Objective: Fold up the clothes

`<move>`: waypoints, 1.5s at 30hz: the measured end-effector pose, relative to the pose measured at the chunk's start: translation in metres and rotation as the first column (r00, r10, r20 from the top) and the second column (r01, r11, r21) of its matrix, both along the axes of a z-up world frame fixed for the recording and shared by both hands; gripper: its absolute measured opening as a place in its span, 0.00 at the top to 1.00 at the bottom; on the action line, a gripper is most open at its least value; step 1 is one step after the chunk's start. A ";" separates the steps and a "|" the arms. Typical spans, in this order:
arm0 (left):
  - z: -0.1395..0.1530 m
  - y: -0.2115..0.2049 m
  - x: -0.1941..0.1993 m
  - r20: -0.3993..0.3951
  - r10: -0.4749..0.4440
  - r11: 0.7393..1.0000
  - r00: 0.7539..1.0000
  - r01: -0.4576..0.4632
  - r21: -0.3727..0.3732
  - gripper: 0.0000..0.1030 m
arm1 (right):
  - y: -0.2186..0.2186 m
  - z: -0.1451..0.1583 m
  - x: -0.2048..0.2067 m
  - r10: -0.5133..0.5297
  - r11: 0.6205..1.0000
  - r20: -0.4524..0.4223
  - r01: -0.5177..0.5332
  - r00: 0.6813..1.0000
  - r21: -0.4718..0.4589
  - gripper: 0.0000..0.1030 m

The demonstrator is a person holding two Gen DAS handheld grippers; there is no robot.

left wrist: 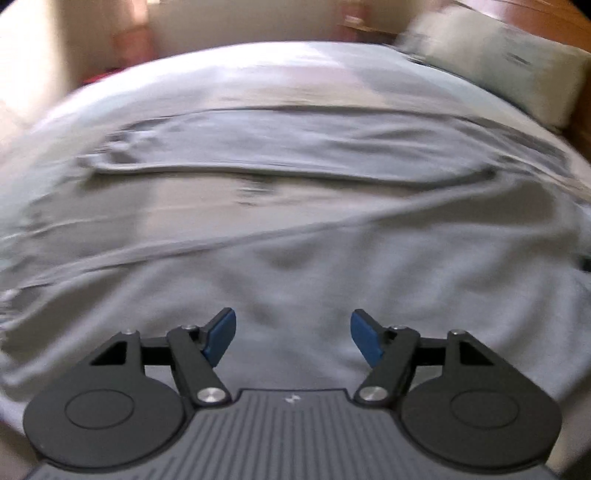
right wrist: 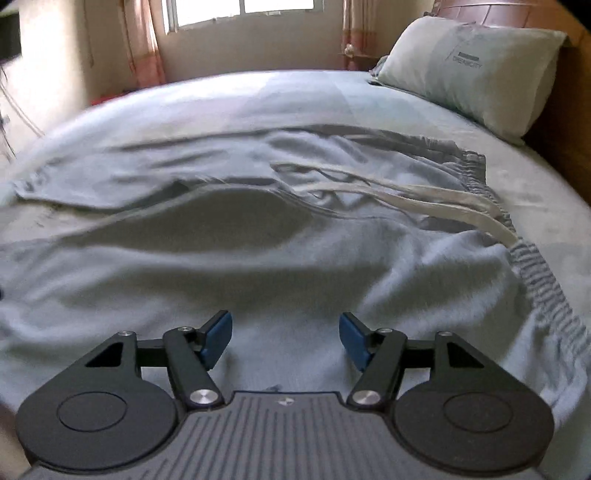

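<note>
Left gripper [left wrist: 293,339]: blue-padded fingers spread wide, holding nothing, poised over grey cloth. Right gripper [right wrist: 285,338]: fingers likewise spread and empty, above the same garment. Both views look along the fingers across a bed [right wrist: 303,88] covered with a pale grey-blue sheet.

Grey sweatpants [right wrist: 258,251] lie spread and rumpled on the bed directly ahead of both grippers, the near fabric reaching under the fingertips. The right wrist view alone shows the ribbed elastic waistband [right wrist: 535,273] curving along the right side of the garment, and the pale drawstrings [right wrist: 424,195] trailing from it leftward across the cloth. One trouser leg [right wrist: 110,177] stretches away to the left.

The left wrist view is motion-blurred; it shows the sweatpants [left wrist: 295,258] as broad grey folds, with one leg [left wrist: 277,147] lying crosswise farther up the bed, but neither waistband nor drawstrings can be made out.

A pillow [right wrist: 469,70] rests at the far right of the bed against a wooden headboard [right wrist: 480,11]; the left view shows it only as a blur [left wrist: 498,62]. A window [right wrist: 243,14] with pinkish curtains [right wrist: 144,48] appears clearly only in the right view.
</note>
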State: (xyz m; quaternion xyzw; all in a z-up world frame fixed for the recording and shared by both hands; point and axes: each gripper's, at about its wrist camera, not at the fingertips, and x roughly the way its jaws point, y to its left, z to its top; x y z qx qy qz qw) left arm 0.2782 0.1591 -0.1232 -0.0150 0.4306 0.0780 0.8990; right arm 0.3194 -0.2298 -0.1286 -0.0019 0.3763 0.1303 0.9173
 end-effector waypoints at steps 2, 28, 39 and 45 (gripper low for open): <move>-0.004 0.030 0.000 -0.002 0.077 0.997 0.997 -0.077 -0.006 0.33 | 0.004 0.007 -0.017 0.017 0.999 0.004 -0.018 1.000 0.034 0.28; 0.012 -0.099 0.143 0.032 -0.271 0.833 0.962 0.251 -0.493 0.30 | 0.060 0.007 0.003 0.221 0.975 0.058 -0.223 0.973 0.021 0.13; -0.009 -0.136 0.184 0.033 -0.330 0.794 0.943 0.296 -0.531 0.30 | 0.036 -0.008 0.013 0.215 0.977 0.081 -0.215 0.973 -0.009 0.05; -0.010 -0.141 0.186 0.038 -0.333 0.796 0.942 0.303 -0.524 0.30 | -0.001 0.012 0.041 0.166 0.976 0.155 -0.139 0.974 -0.168 0.05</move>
